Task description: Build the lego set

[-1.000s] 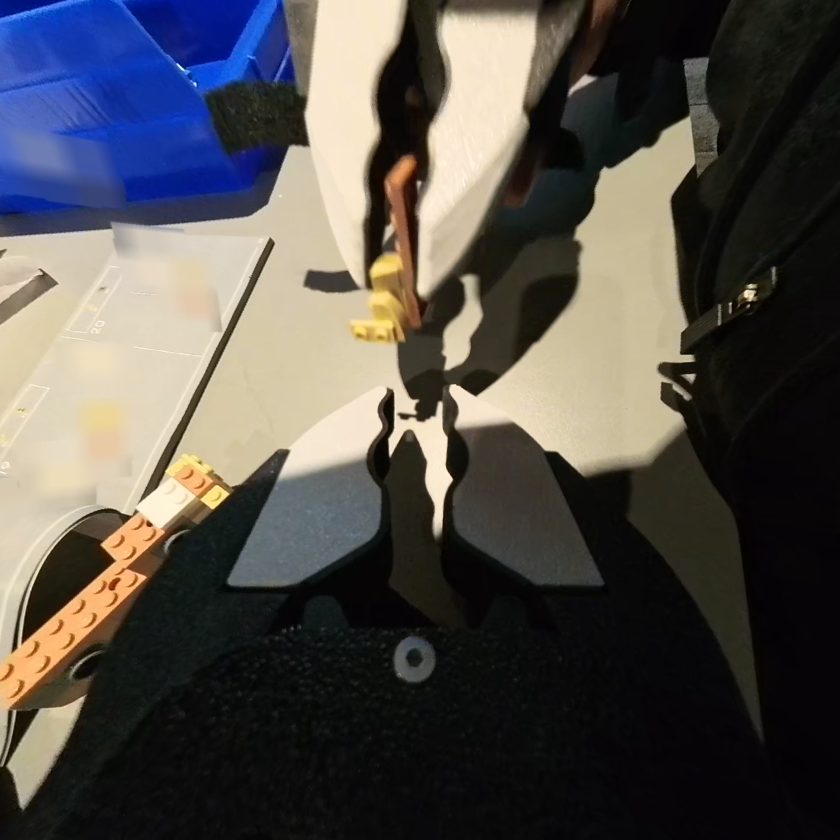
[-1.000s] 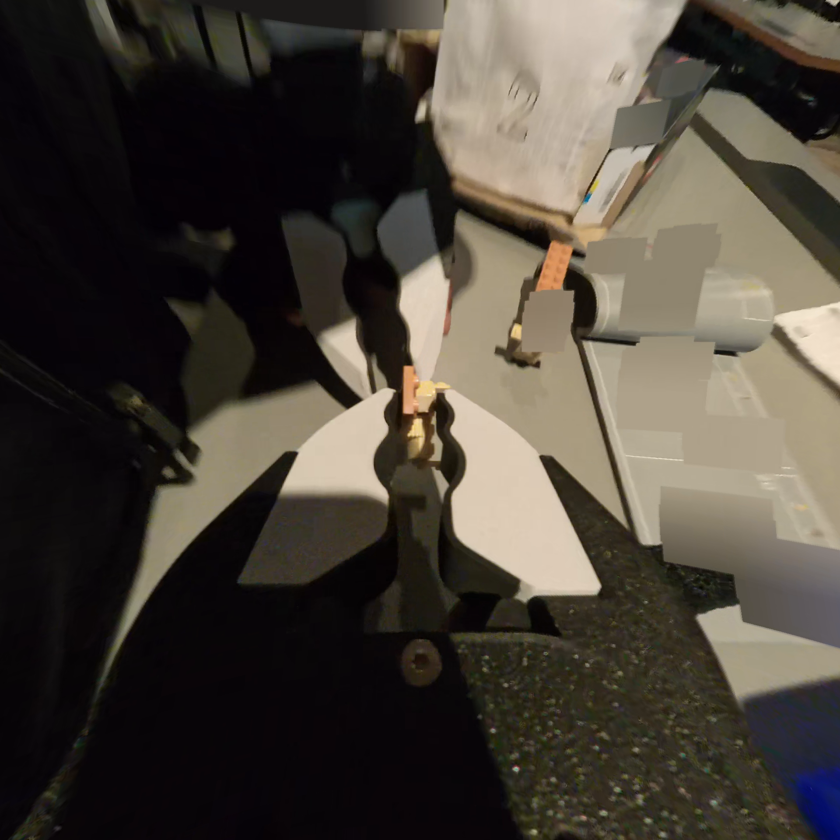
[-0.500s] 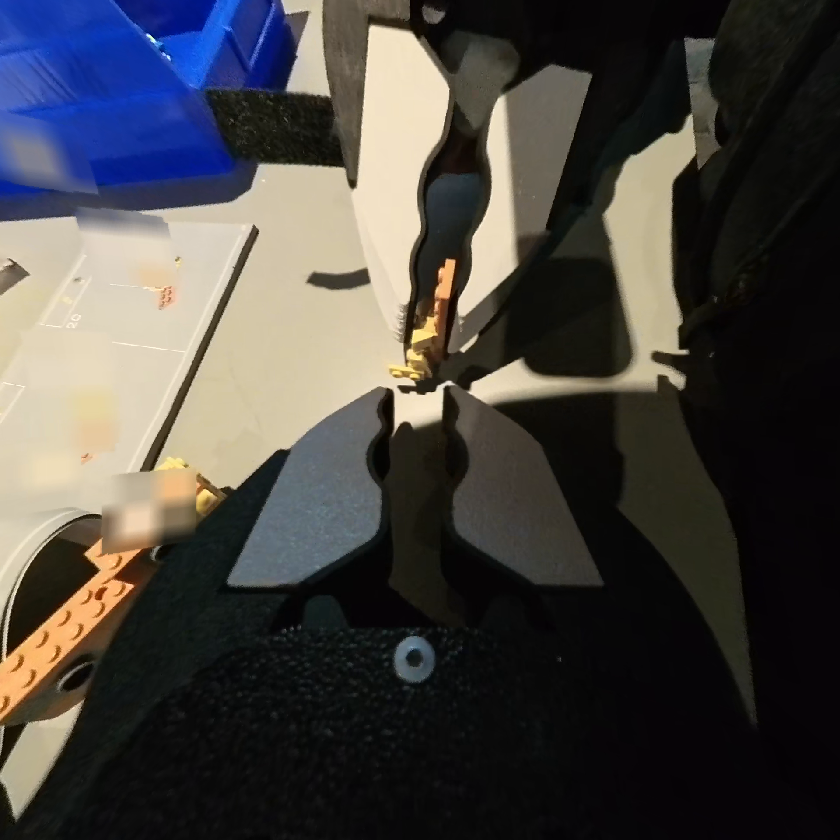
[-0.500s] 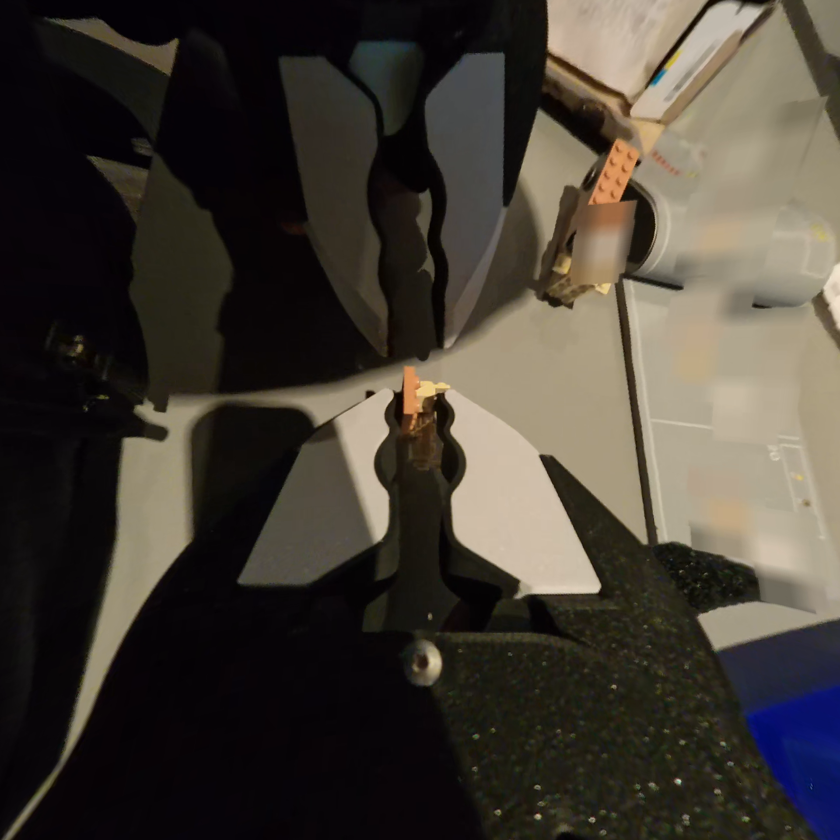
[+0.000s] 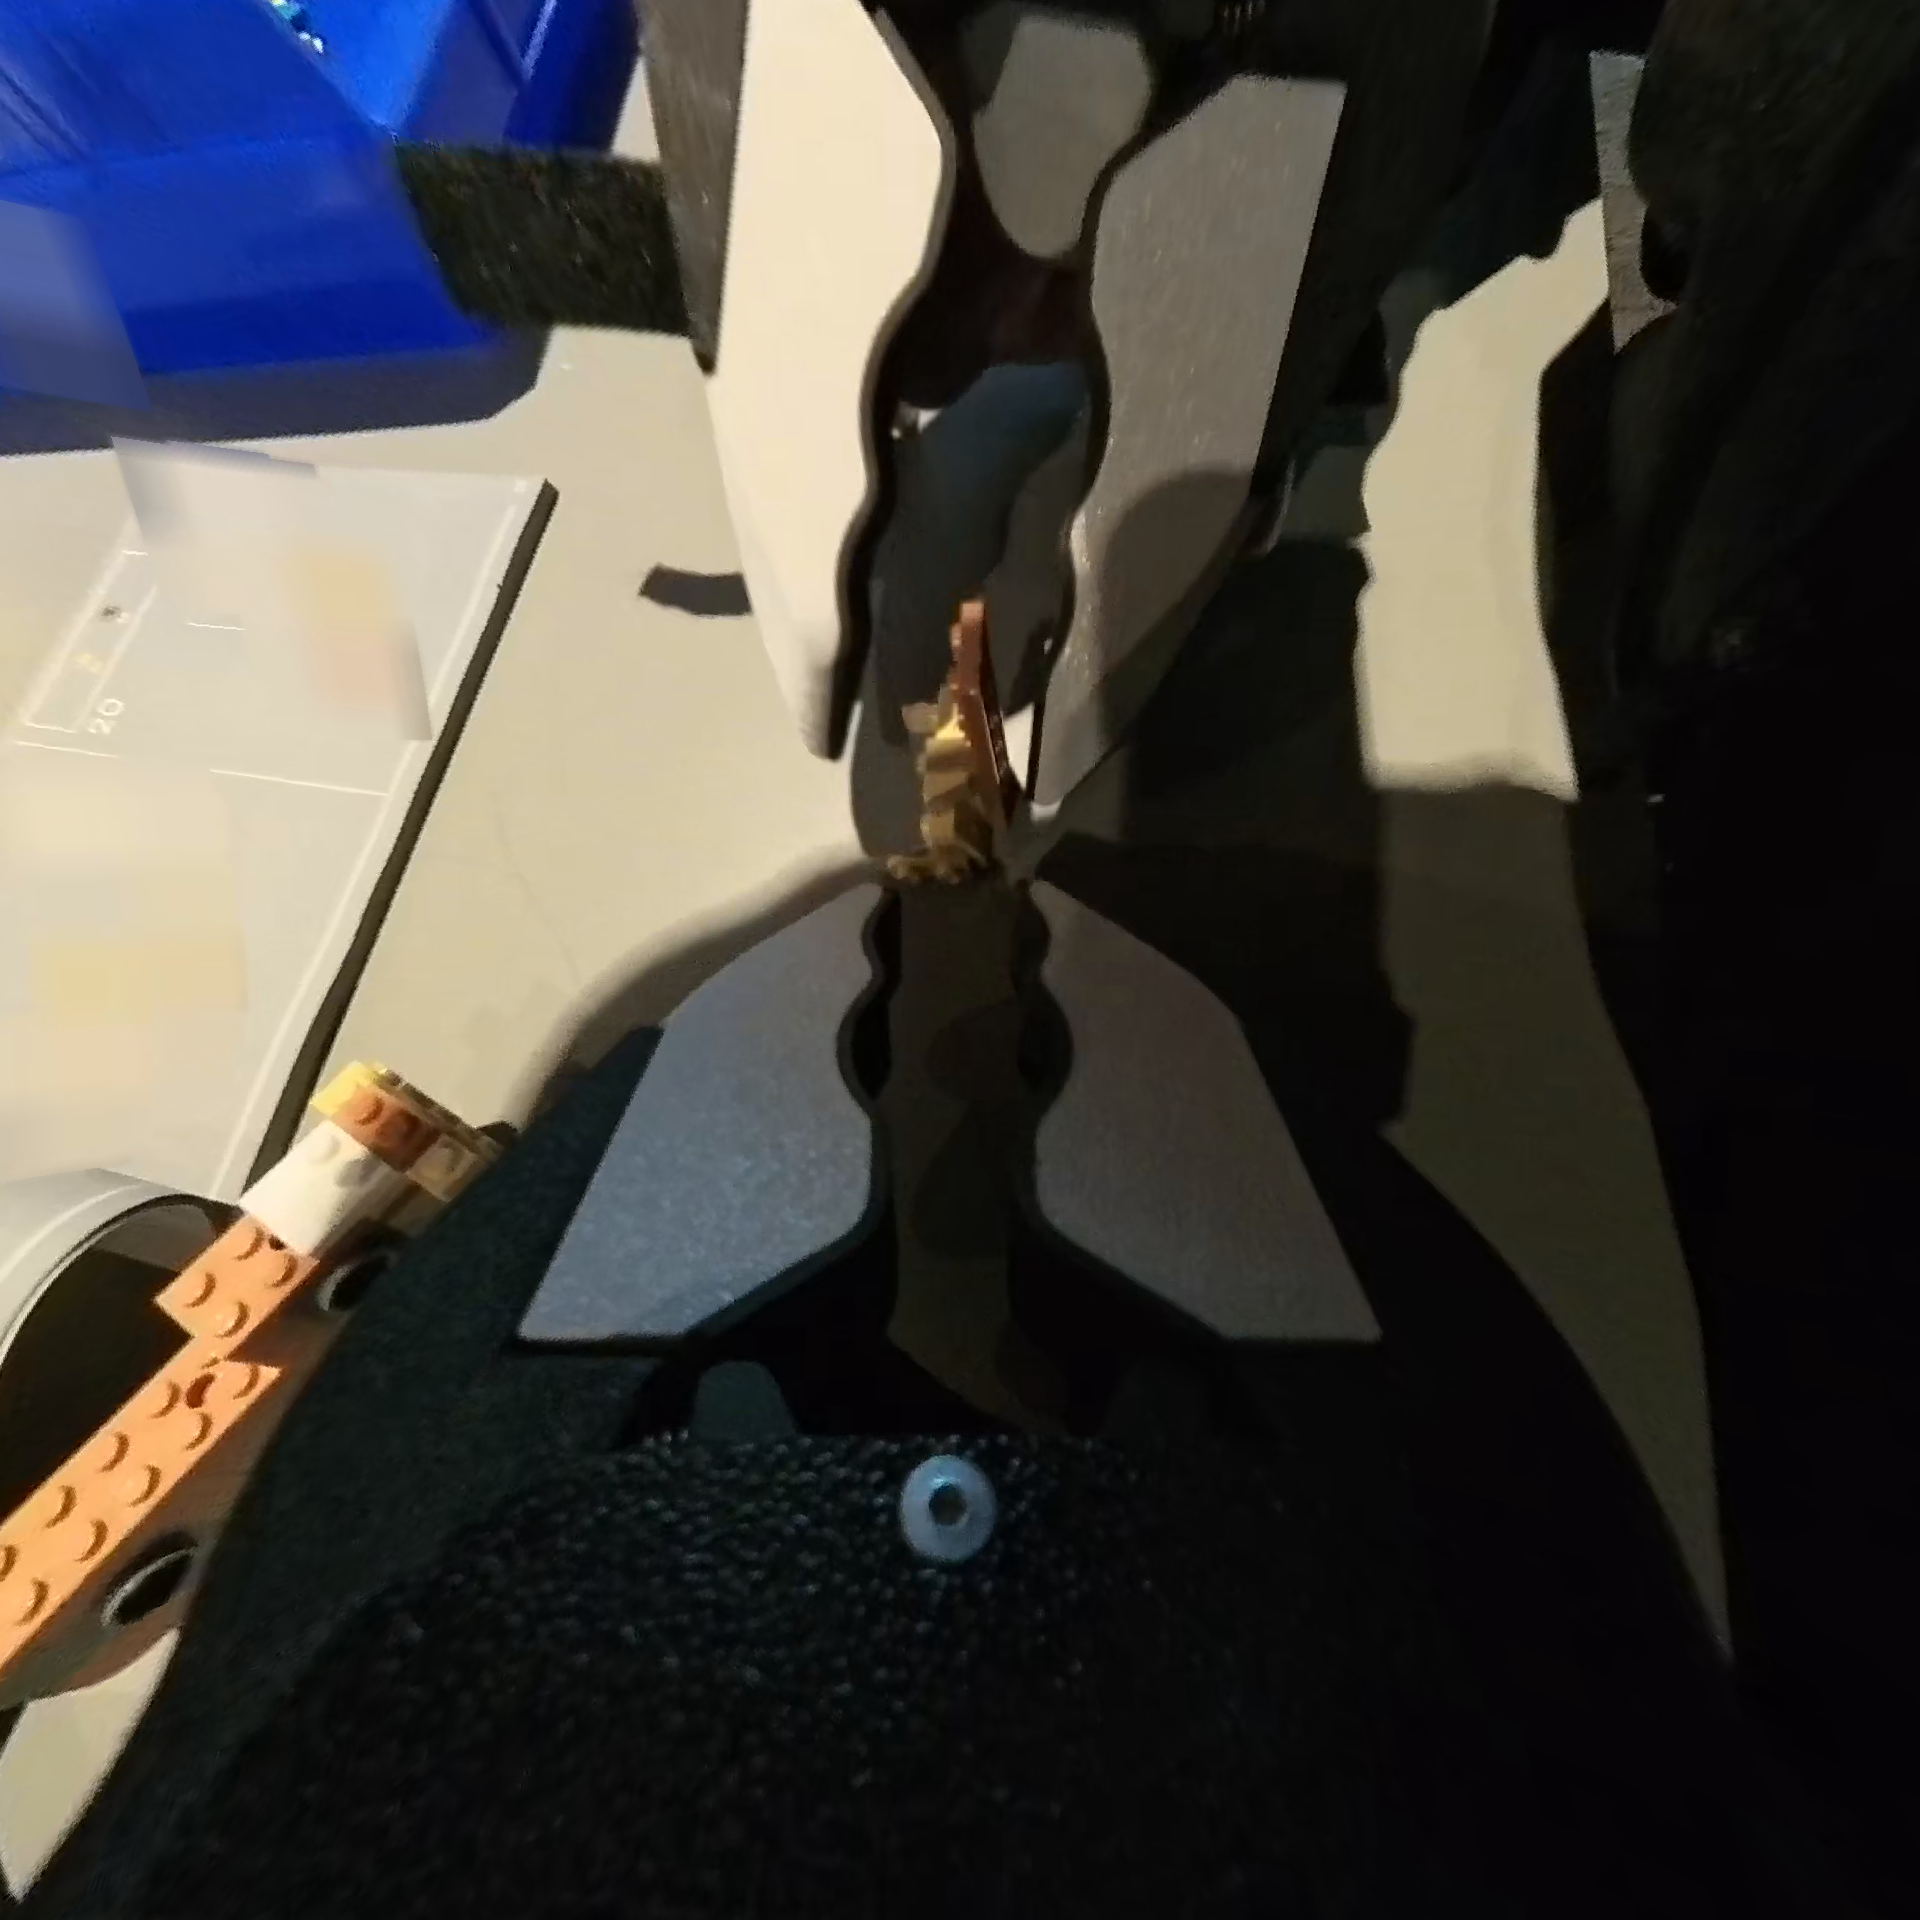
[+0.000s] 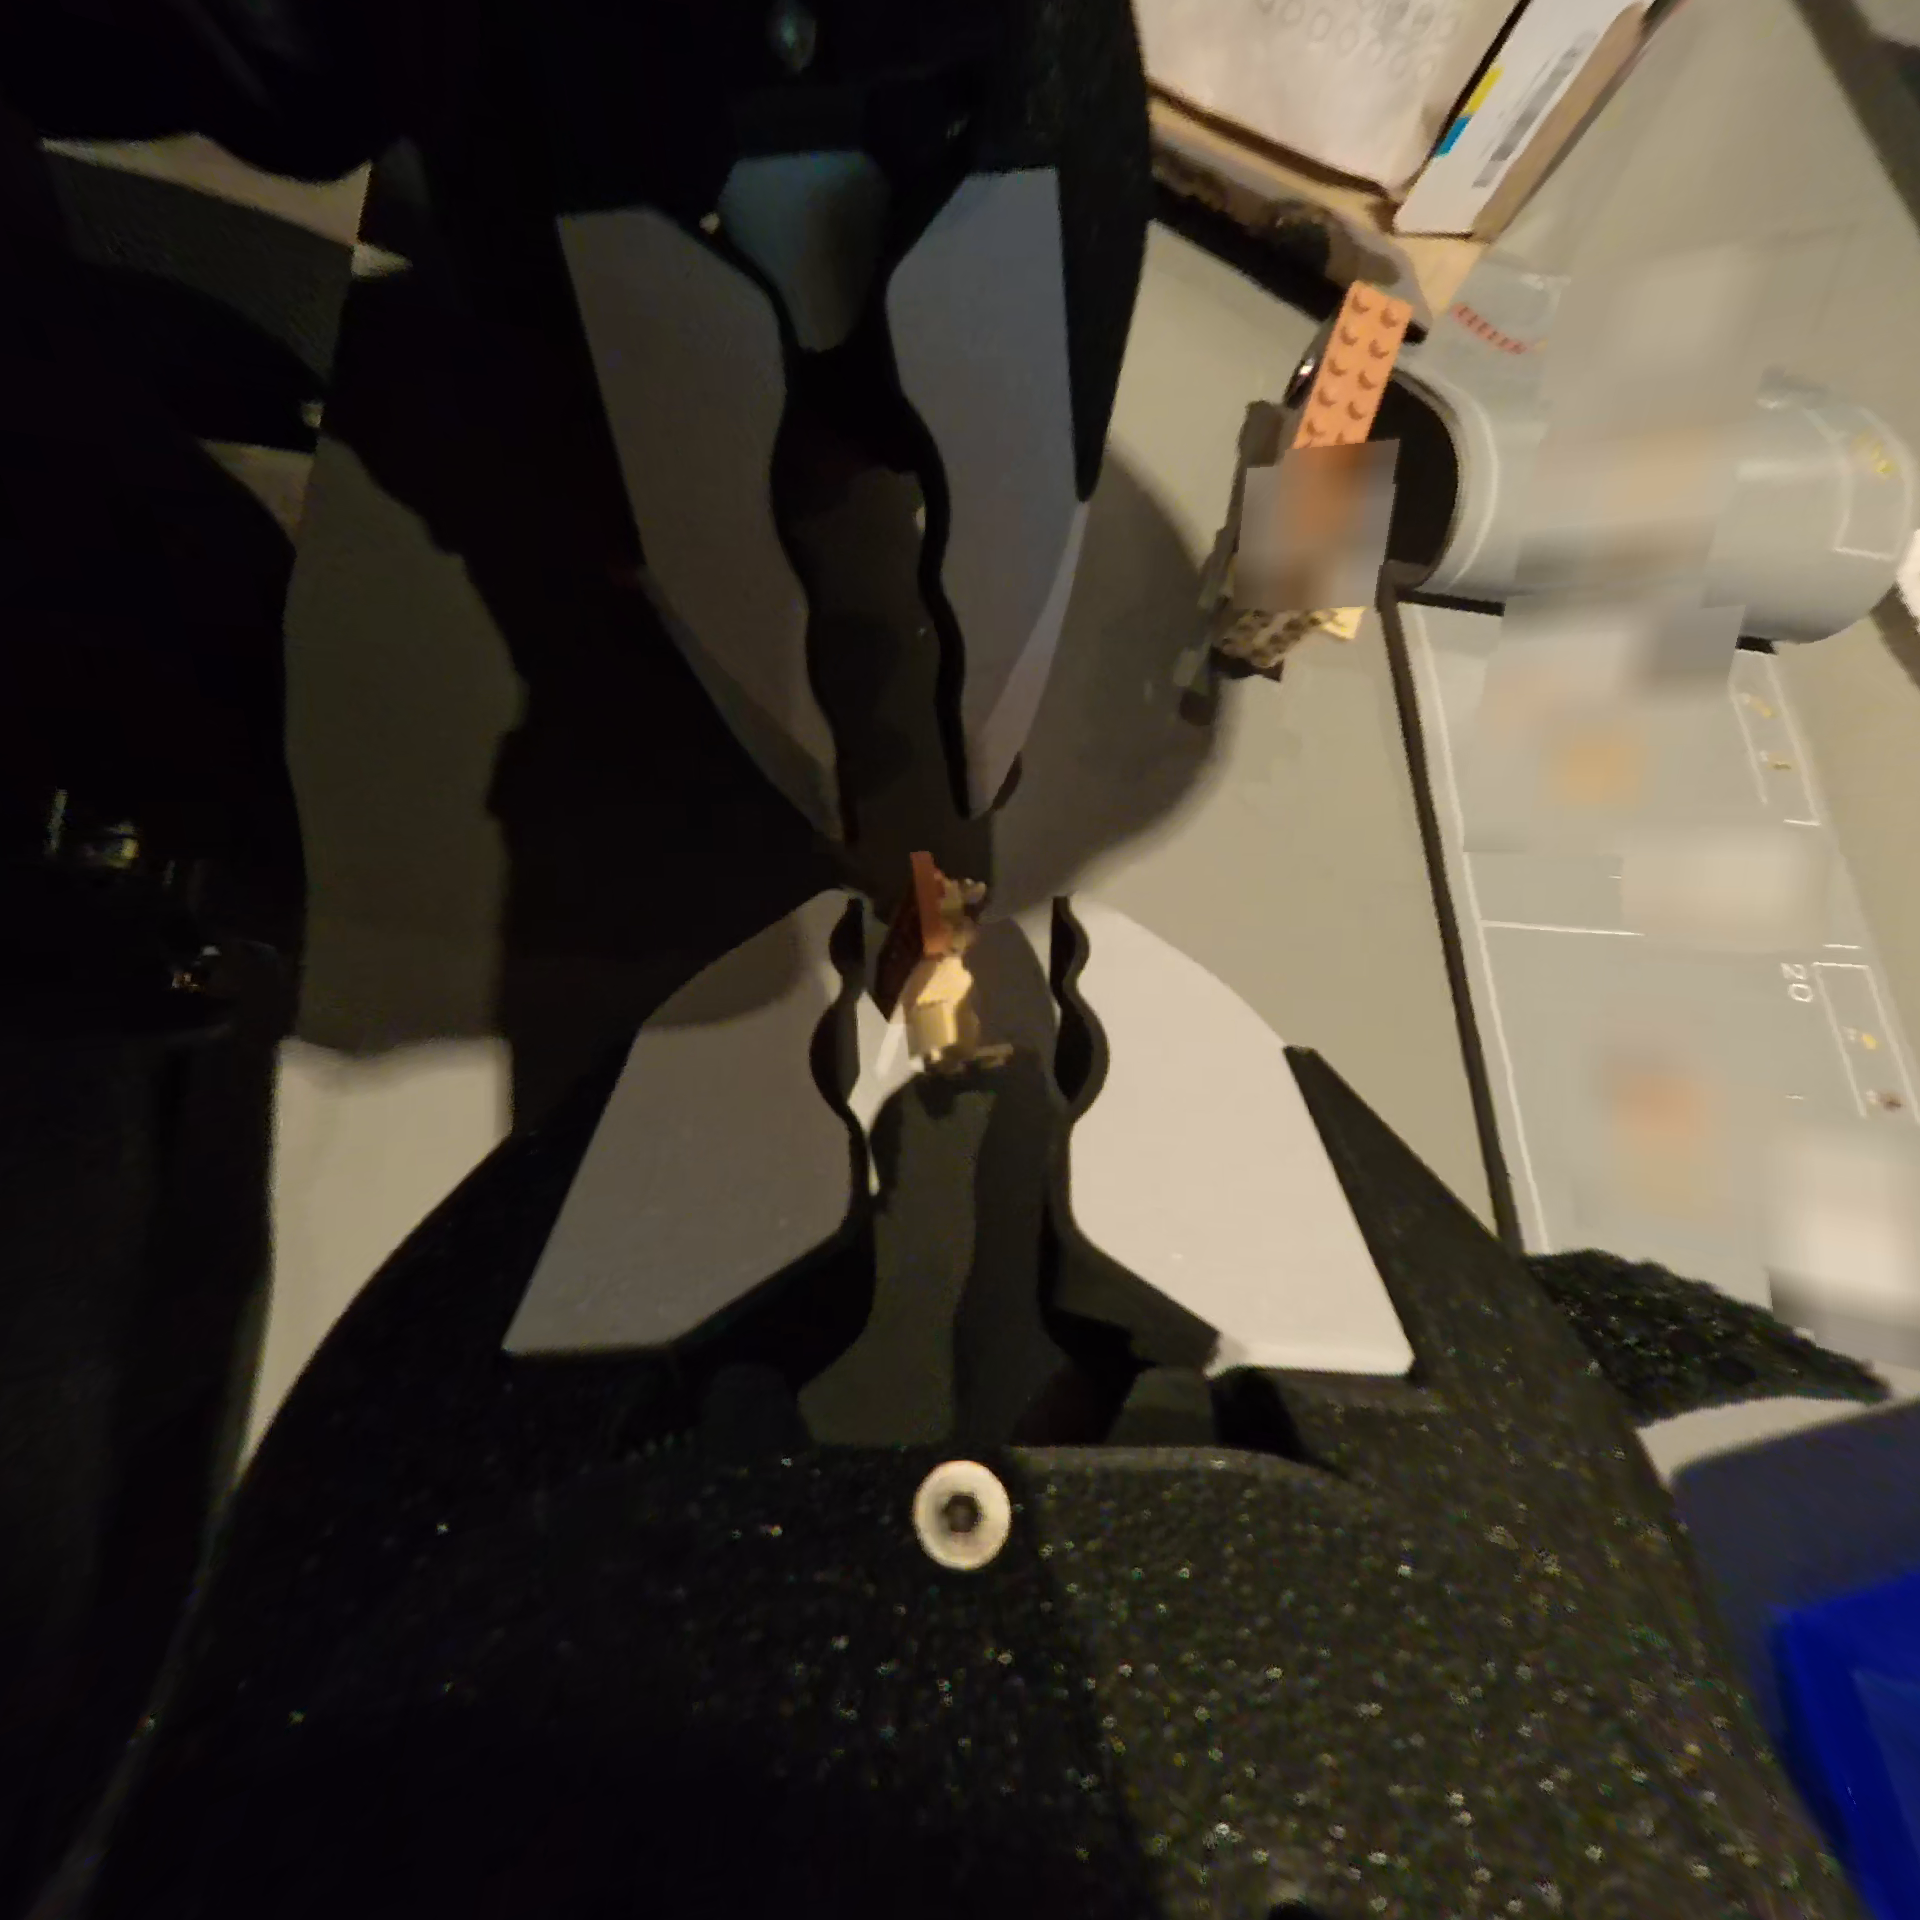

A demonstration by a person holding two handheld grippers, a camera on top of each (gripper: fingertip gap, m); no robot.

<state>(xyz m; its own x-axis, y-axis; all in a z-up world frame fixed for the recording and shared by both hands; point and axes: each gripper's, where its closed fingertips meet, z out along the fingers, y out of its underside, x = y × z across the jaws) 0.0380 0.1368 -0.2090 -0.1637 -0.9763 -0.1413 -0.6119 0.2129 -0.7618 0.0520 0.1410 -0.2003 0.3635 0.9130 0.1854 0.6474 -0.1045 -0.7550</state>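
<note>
A small lego assembly (image 5: 951, 769), a brown plate with tan pieces on it, stands between the two grippers, which face each other tip to tip above the grey table. In the right wrist view the assembly (image 6: 935, 987) sits inside my right gripper (image 6: 956, 914). The jaws are spread wider than the assembly, and the brown plate is close to the left finger. My left gripper (image 5: 956, 904) has a narrow gap between its jaws, and the assembly's far end is at its fingertips. Shadow and blur hide any contact.
A larger build of orange plates with white and tan bricks (image 5: 208, 1351) sticks out of a grey cylinder (image 6: 1662, 540). A printed grey board (image 5: 260, 831) lies beside it. Blue bins (image 5: 208, 208) and a cardboard box (image 6: 1403, 104) stand behind. A person in dark clothing (image 5: 1766, 935) is close by. Left and right tips are no more than a few centimetres apart.
My right gripper's jaws have spread apart around the assembly, which now tilts a little. The two grippers have closed in tip to tip. The left jaws' gap looks unchanged.
</note>
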